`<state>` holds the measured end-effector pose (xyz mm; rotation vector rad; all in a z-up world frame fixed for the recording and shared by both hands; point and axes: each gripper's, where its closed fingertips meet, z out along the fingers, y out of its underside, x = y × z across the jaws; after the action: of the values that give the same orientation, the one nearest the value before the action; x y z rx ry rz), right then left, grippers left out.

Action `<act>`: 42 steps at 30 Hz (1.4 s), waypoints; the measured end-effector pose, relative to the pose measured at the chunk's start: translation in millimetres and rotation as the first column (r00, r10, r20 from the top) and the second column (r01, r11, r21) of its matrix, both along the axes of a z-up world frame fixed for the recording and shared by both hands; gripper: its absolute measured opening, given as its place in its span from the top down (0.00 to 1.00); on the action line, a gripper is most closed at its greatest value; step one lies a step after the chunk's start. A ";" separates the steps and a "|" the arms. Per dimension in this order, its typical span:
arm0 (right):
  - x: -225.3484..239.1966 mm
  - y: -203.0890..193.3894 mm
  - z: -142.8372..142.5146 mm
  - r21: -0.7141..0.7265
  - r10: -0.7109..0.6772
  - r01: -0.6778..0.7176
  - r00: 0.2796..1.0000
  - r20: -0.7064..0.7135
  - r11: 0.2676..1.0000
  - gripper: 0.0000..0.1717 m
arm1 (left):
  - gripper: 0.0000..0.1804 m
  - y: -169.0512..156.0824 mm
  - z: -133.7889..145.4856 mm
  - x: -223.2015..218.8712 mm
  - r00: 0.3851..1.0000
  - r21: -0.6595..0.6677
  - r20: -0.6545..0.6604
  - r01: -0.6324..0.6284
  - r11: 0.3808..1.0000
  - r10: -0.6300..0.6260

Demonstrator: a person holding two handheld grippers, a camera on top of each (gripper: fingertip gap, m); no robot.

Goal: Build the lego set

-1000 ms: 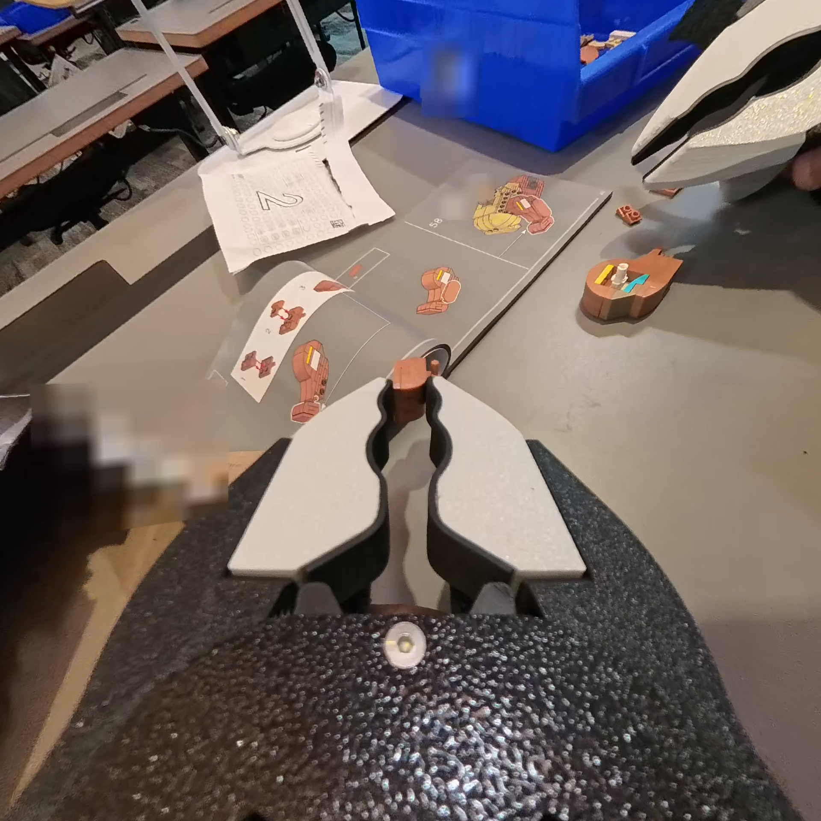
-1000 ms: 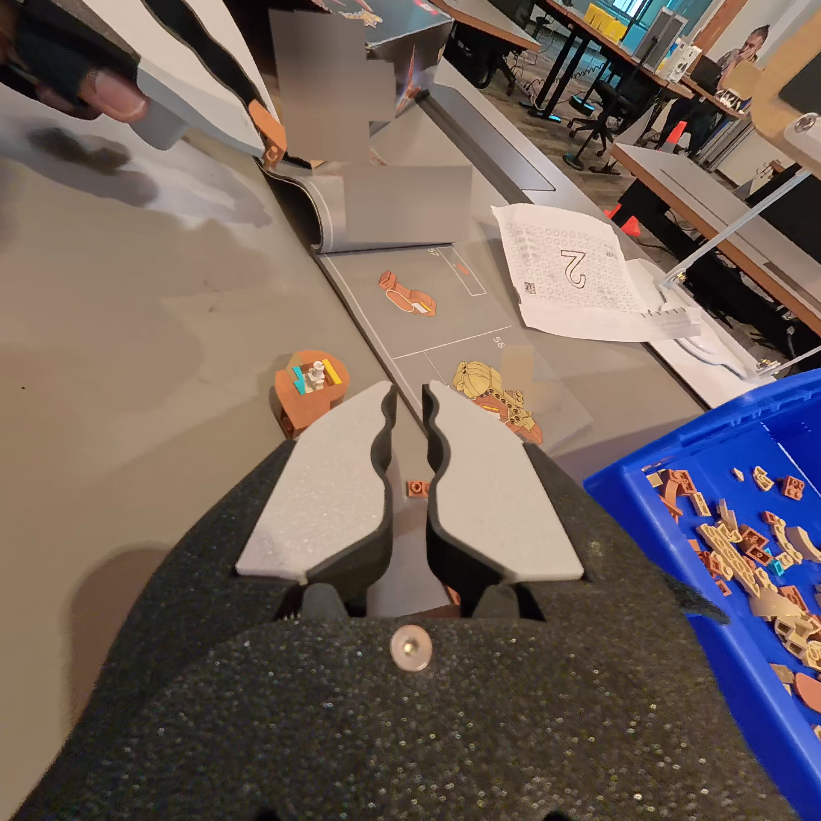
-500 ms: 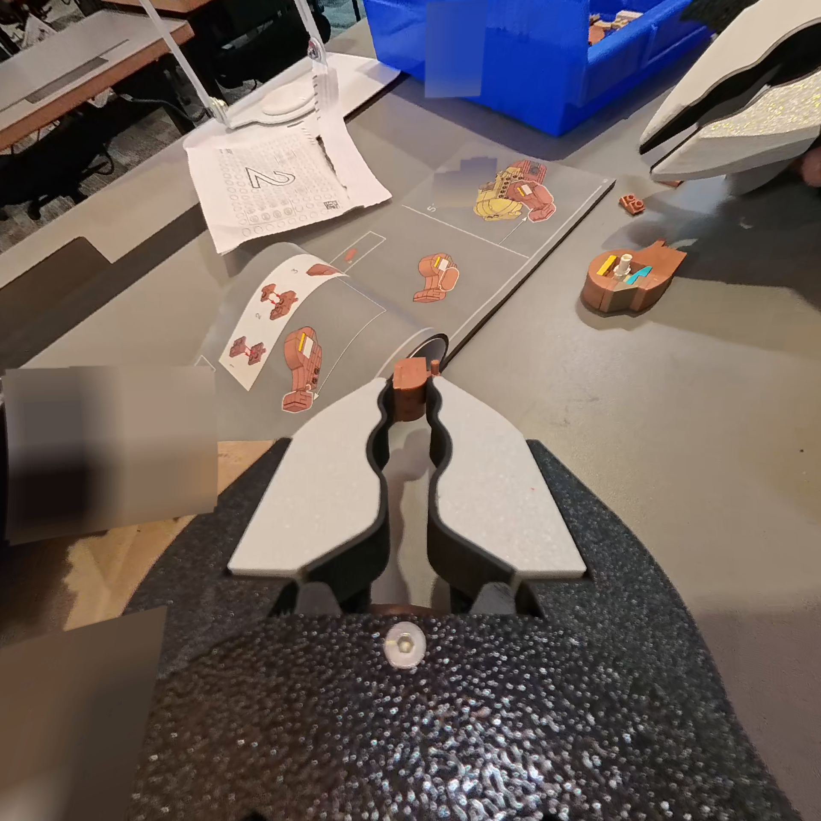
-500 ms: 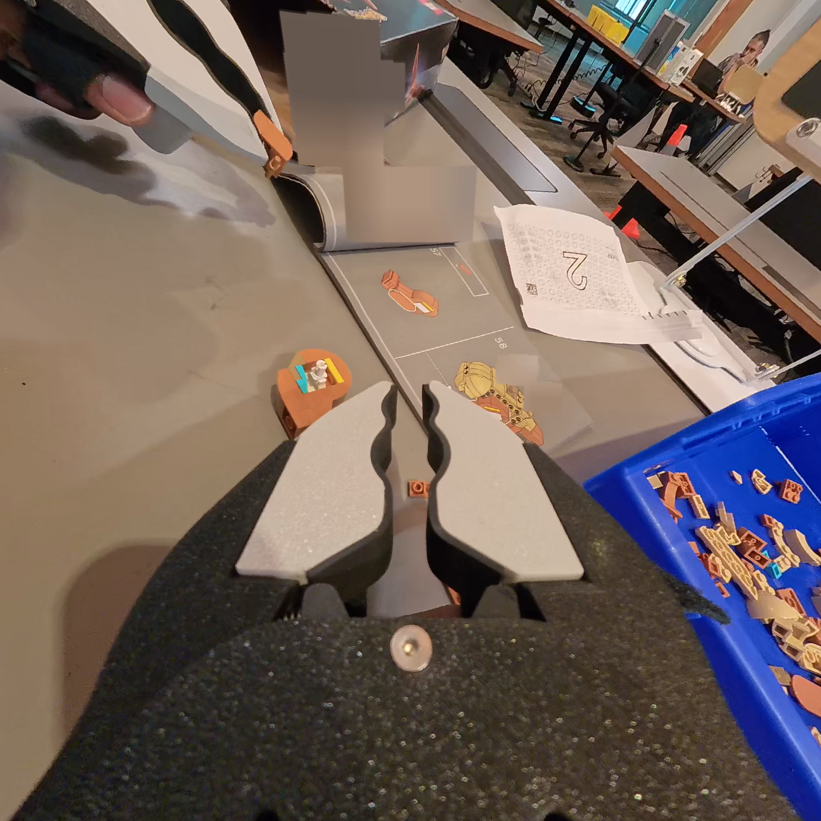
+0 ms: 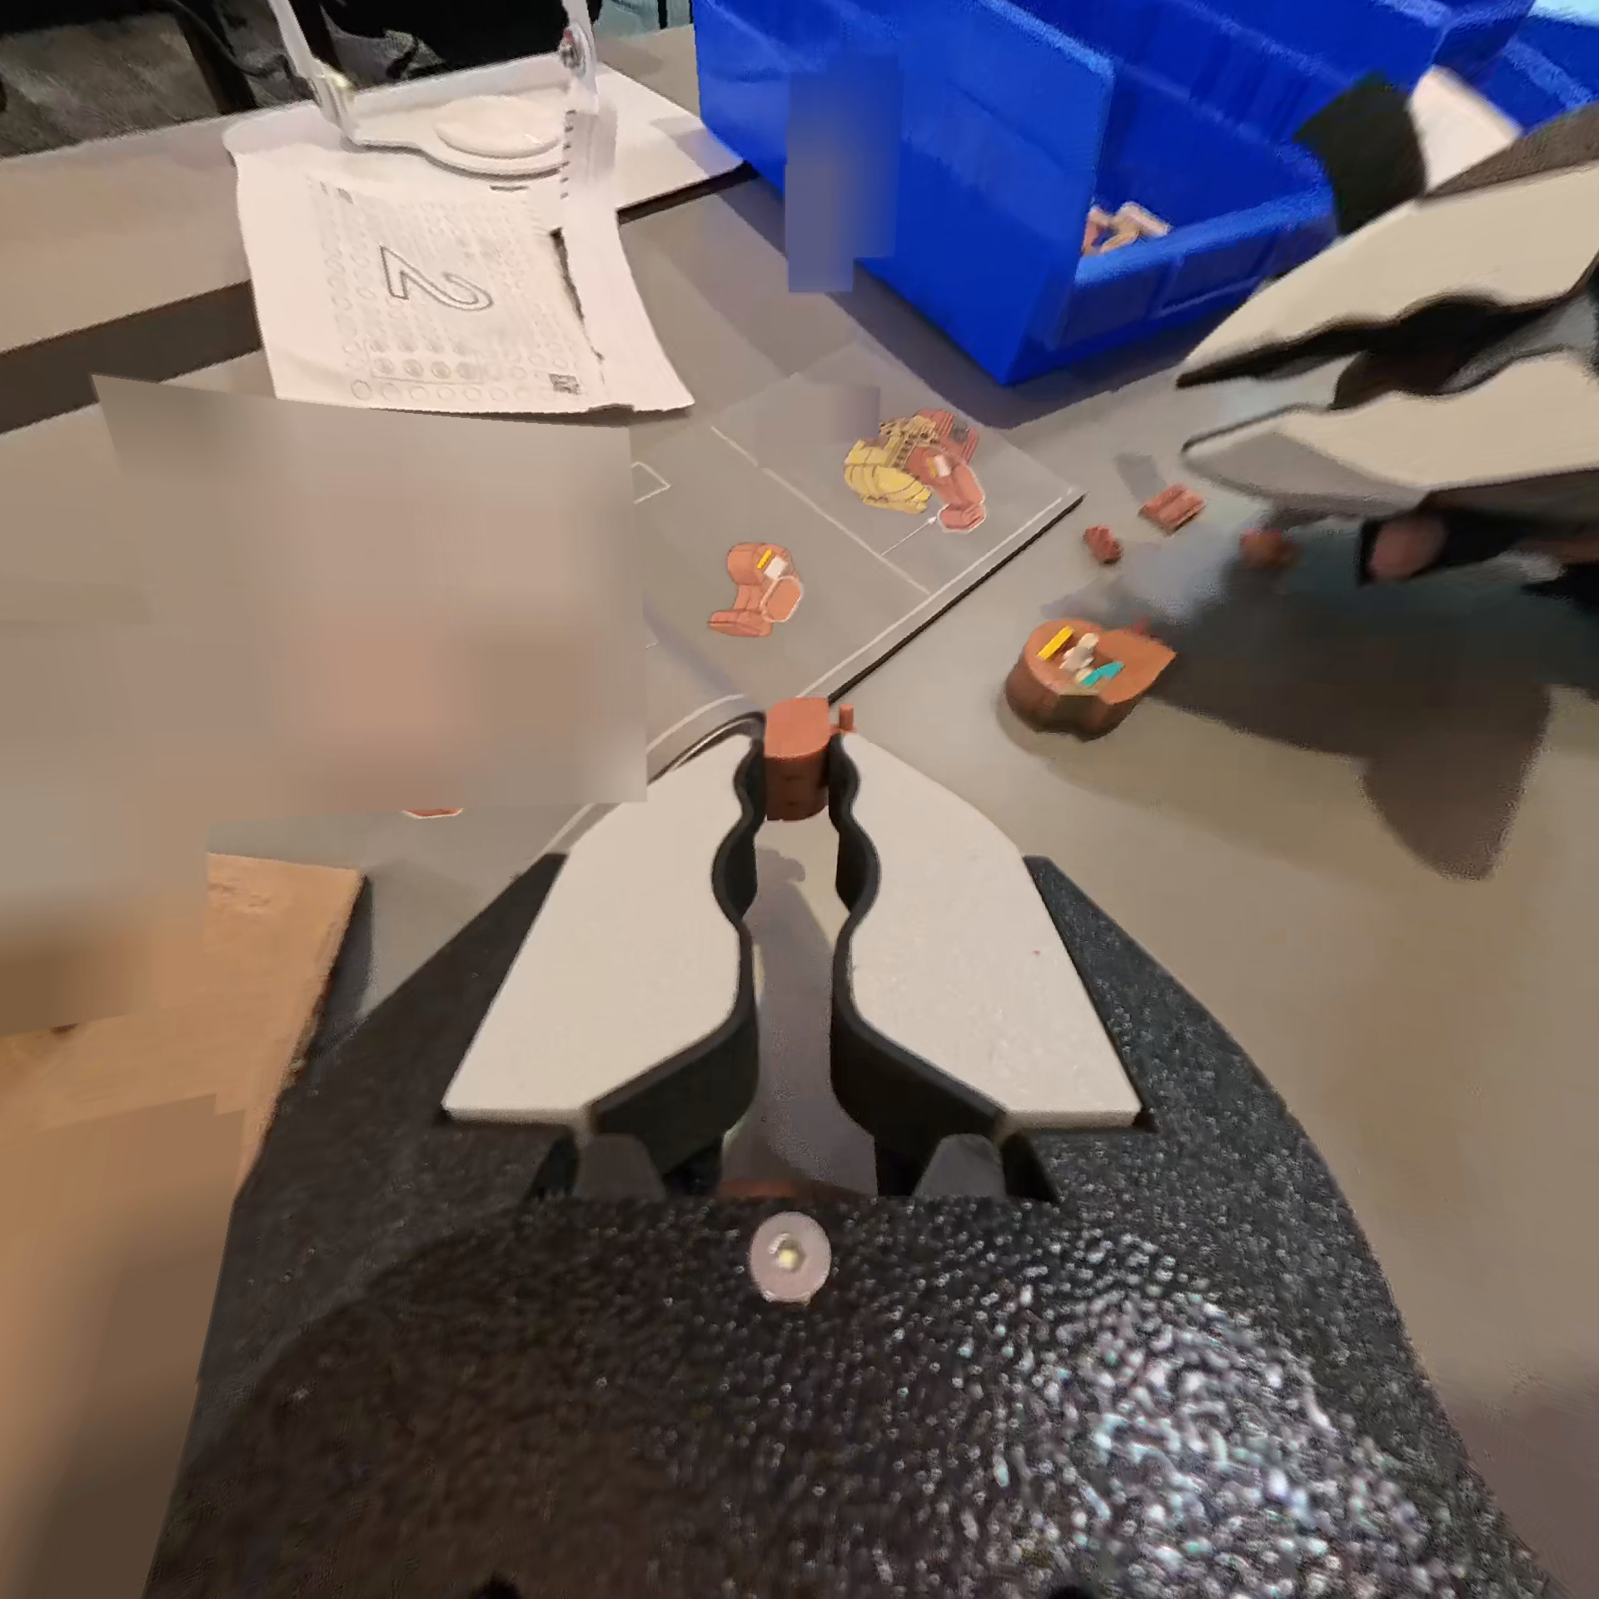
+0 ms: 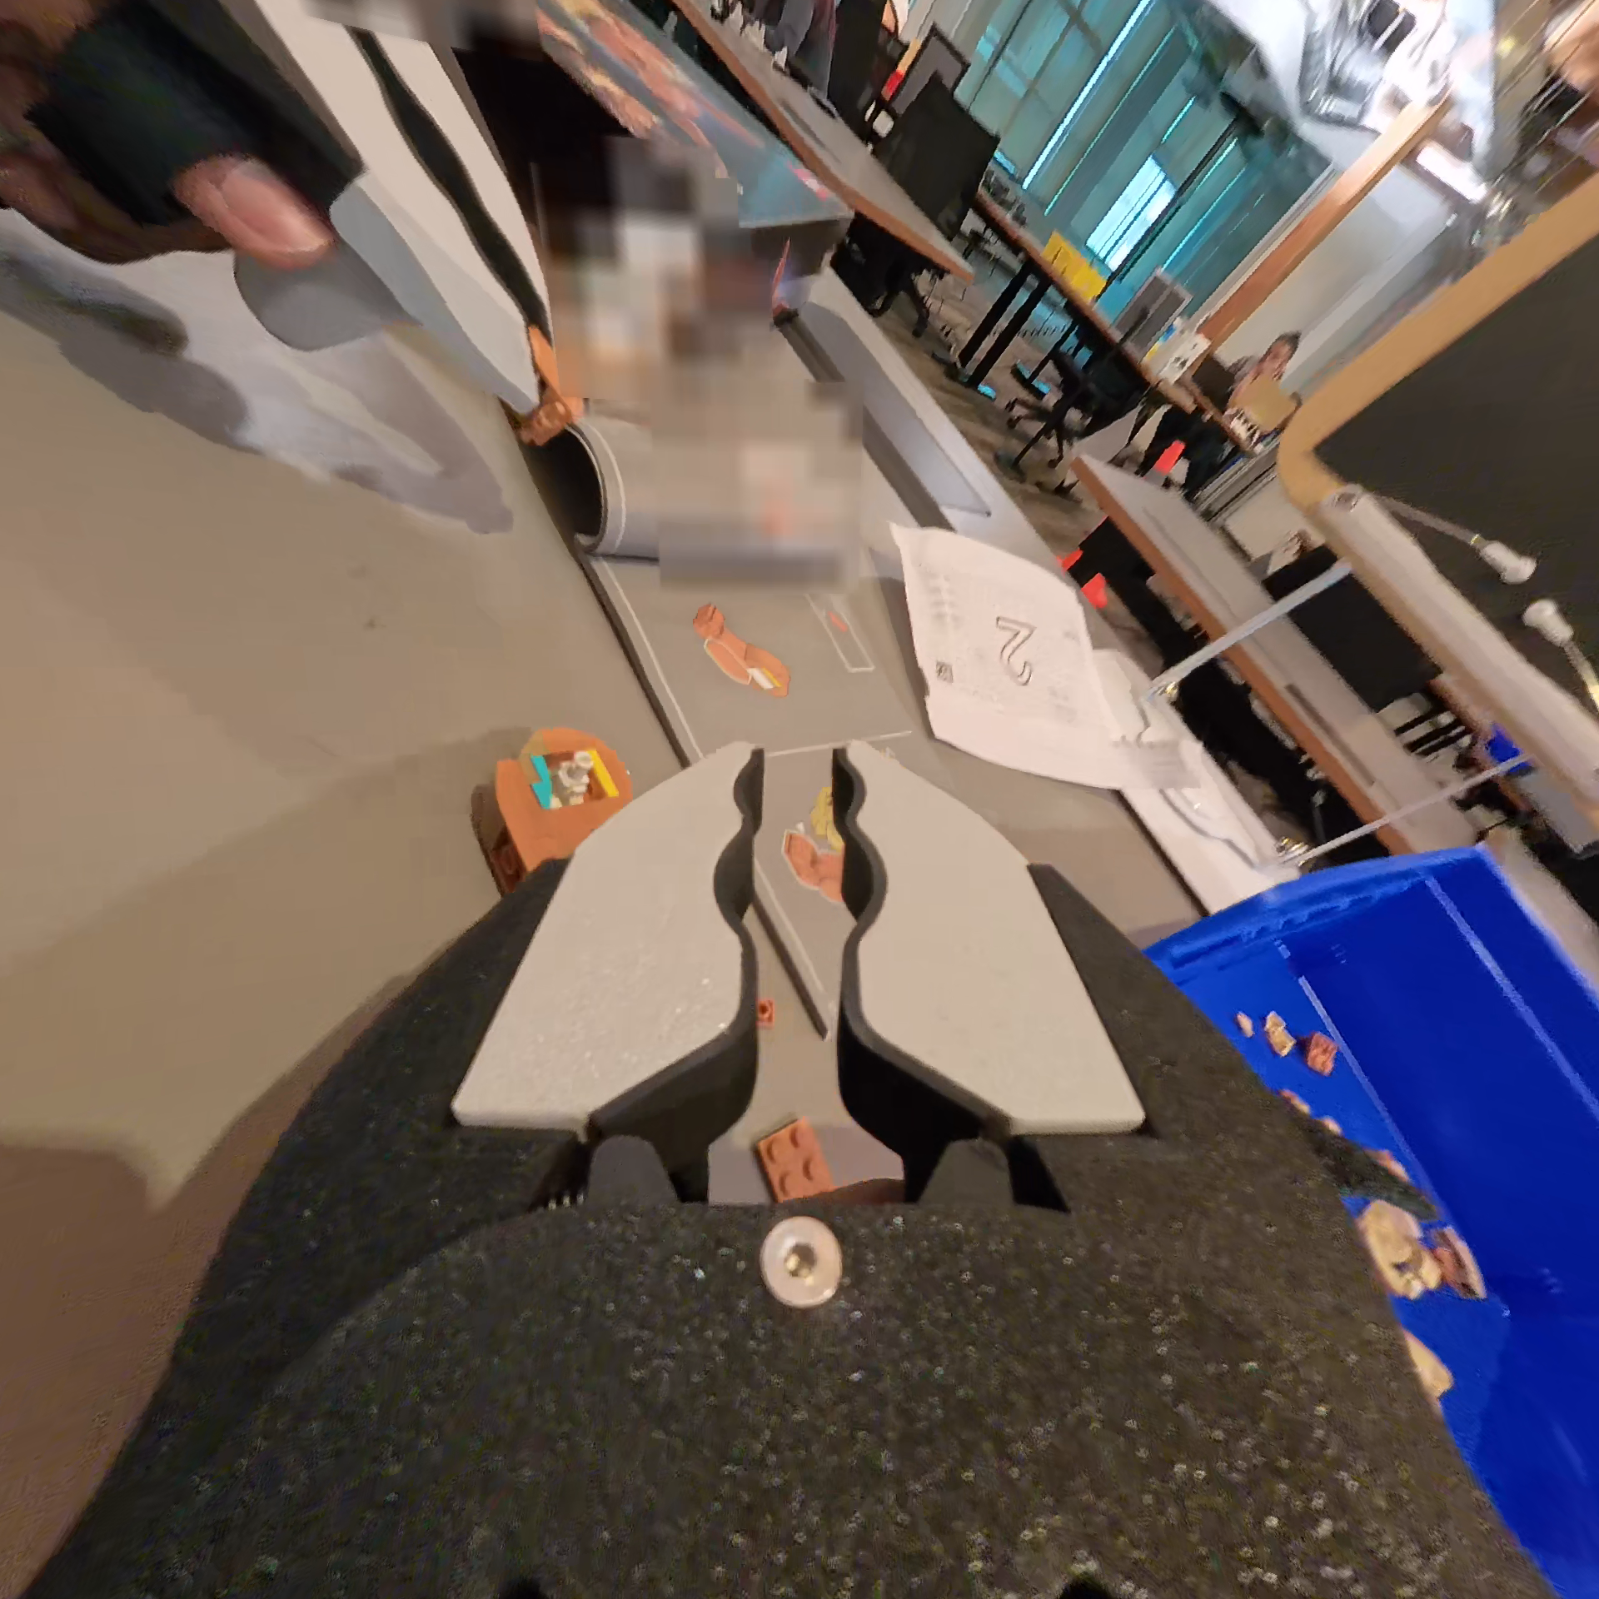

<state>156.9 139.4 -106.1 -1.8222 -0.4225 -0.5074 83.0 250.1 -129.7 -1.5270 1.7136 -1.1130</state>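
Since the earlier frames the right tongs (image 6: 798,761) have lifted and parted slightly; the small brown plate (image 6: 794,1158) now lies low between their fingers, ungripped. Left tongs (image 5: 798,761) are clamped on a brown brick piece (image 5: 796,766), pads pressing both sides. Brown round assembly (image 5: 1086,675) sits on the grey worktop (image 5: 1211,995), right of centre, beside the instruction booklet (image 5: 865,536). Blue bin (image 5: 952,173) upper right.

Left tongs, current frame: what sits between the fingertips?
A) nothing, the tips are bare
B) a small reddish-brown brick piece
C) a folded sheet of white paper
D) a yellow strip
B: in the left wrist view the left tongs have both fingertips pressed against a small reddish-brown brick piece, held above the grey table near the open instruction booklet.
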 end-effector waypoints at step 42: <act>-95.4 2.0 10.0 -0.049 0.245 -0.240 0.948 0.205 0.970 0.90 | 0.86 -122.0 35.5 -21.5 0.932 -0.356 0.070 0.355 0.864 -0.355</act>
<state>61.5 141.4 -96.2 -1.7147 -0.7895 -0.5260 61.4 128.1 -94.2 -1.4435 1.9178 -1.7027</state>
